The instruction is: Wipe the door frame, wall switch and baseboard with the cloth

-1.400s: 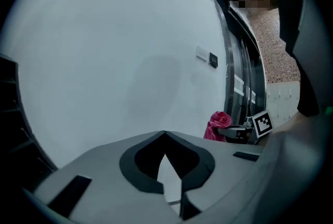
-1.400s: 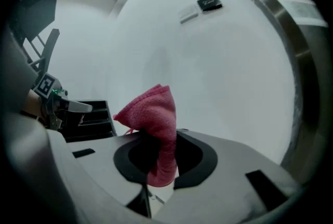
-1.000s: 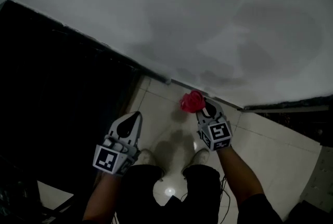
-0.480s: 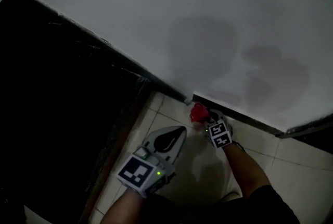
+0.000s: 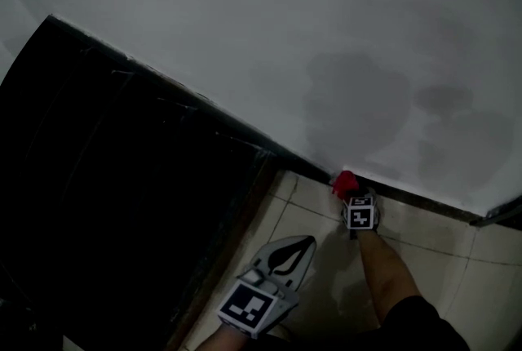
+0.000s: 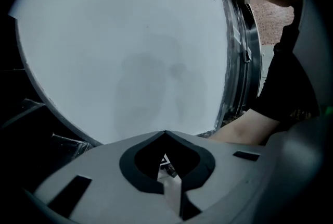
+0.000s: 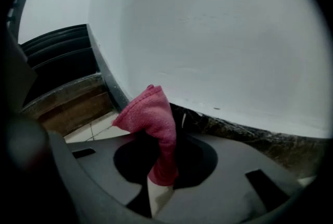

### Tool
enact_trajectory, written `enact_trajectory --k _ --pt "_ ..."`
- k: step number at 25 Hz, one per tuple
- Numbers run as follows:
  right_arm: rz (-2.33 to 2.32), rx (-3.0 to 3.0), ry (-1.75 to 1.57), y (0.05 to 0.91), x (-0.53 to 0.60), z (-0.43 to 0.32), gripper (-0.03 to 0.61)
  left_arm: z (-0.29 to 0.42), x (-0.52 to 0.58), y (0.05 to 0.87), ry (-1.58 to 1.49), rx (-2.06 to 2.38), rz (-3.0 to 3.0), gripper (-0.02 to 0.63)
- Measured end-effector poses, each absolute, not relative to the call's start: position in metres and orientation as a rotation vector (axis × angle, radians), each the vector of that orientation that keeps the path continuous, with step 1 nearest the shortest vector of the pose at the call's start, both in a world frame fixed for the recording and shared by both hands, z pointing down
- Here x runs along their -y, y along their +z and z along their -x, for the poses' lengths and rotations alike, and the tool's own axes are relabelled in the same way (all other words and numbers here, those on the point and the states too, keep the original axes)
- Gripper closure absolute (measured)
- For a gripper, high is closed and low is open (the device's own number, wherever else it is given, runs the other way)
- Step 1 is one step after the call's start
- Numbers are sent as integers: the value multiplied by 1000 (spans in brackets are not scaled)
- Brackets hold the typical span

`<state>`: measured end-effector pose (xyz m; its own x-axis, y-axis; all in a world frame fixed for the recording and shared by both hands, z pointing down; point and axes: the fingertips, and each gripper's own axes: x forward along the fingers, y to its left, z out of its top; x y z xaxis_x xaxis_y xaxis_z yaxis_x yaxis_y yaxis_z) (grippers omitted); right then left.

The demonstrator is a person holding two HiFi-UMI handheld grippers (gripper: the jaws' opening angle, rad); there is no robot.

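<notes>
Your right gripper (image 7: 160, 178) is clamped on the cloth (image 7: 151, 112). The jaws pinch the narrow lower end of the pink fabric, and the wider folded end stands up beyond the tips. In the head view, the right gripper (image 5: 350, 193) is extended low and forward. Its marker cube (image 5: 360, 215) faces up, and the cloth (image 5: 344, 181) shows as a small red bunch at the tips.

The cloth sits at the foot of the wall (image 5: 285, 31), at the end of the baseboard (image 5: 424, 199) nearest the door frame (image 5: 245, 194). The right gripper view shows the dark speckled baseboard (image 7: 250, 137) running to the right just behind the cloth. The white wall (image 7: 218, 35) rises above it. The dark door frame (image 7: 57, 61) and a strip of floor tiles (image 7: 96, 129) lie to the left. No view confirms whether the fabric is pressed onto the baseboard.

Your left gripper (image 6: 165, 134) has its jaws together with the tips meeting, and nothing is held between them. In the head view, the left gripper (image 5: 303, 244) is well apart from the cloth. It sits nearer to you, over the floor tiles (image 5: 432, 259) and beside the door frame, and it points toward the wall. The left gripper view shows the wall (image 6: 130, 51) ahead and your right forearm (image 6: 244, 129) reaching in low at the right.
</notes>
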<state>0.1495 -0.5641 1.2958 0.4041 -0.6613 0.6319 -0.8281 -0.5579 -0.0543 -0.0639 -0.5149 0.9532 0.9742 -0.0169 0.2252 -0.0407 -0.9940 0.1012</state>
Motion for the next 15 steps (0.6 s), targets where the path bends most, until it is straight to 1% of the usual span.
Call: enact_trajectory --k 4,15 --pt "-2423 1212 984 1302 533 -163 518 53 499 965 406 -58 -3042 621" --pt "-2393 1191 929 1294 451 -201 517 0 447 972 398 -296 -3024 621"
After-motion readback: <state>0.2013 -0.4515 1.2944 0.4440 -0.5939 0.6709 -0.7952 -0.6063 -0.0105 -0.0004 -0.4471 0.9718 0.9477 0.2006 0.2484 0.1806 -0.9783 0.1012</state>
